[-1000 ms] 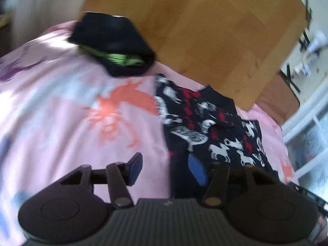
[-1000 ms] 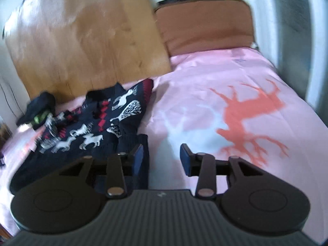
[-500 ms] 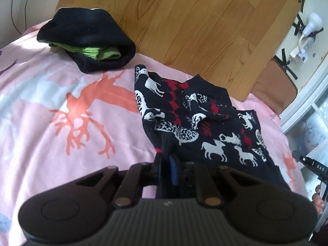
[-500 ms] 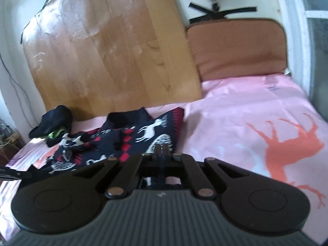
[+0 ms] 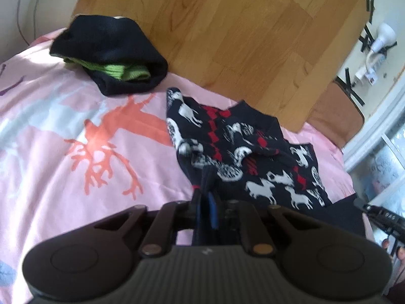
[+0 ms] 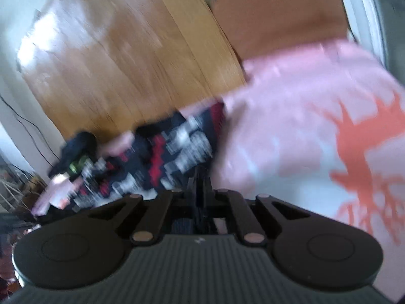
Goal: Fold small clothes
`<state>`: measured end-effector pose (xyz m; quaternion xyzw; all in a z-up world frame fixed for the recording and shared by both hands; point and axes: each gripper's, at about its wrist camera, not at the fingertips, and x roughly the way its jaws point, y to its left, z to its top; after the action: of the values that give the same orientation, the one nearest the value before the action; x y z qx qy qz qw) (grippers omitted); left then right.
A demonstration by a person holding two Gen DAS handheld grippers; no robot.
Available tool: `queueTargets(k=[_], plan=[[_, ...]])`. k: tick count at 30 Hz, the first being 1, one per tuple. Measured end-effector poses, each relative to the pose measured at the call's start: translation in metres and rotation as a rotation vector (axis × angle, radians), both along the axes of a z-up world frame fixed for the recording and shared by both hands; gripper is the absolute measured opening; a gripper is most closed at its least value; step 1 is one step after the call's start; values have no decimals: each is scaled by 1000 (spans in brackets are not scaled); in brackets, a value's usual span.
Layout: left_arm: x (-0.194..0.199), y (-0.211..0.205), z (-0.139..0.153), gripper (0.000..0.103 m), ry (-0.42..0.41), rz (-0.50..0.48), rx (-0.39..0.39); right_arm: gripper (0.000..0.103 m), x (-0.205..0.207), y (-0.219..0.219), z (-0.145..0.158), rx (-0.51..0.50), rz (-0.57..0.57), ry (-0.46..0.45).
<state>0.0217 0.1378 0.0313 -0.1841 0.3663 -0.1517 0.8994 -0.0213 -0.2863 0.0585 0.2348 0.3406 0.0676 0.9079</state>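
Left wrist view: navy knit sweater (image 5: 243, 157), white deer + red zigzag pattern, lies rumpled on the pink bedsheet (image 5: 50, 152), centre to lower right of frame. Not flat; a ridge of fabric bunches across the middle.

Left tongs (image 5: 206, 202) clenched on the sweater's near edge, lower centre of frame; dark hem pinched between the blue pads, cloth pulled up into a small peak.

Right tongs (image 6: 201, 185) likewise clamped tight, dark fabric between the fingers at lower centre of right wrist view. That view is heavily blurred, so can't say exactly which part of the hem is held; looks like the opposite near corner.

Other items: dark garment w/ green lining (image 5: 111, 55), already bundled/folded, upper left of left view, well apart from the sweater, near the wooden board (image 5: 227, 38) leaning behind the bed. Brown cushion (image 6: 278, 17) at upper right of right view.

Progress, my read: one piece seems done (the dark/green bundle). Sweater is at the very start: both near corners gripped, no fold made yet. Left to do: lift and spread or carry the near edge over toward the far edge, then further folds, then set aside.

Risk: loose knit may sag or slip if the pull is uneven.
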Motion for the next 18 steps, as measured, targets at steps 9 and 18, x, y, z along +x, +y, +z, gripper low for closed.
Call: queueTargets(k=[9,18], plan=[[25,8,-1,8,34,13,66,20,46,6,-32,-147,3,117],[155,-68,54,37,-111,-104,135,52,169,24,22,-136,160,17]])
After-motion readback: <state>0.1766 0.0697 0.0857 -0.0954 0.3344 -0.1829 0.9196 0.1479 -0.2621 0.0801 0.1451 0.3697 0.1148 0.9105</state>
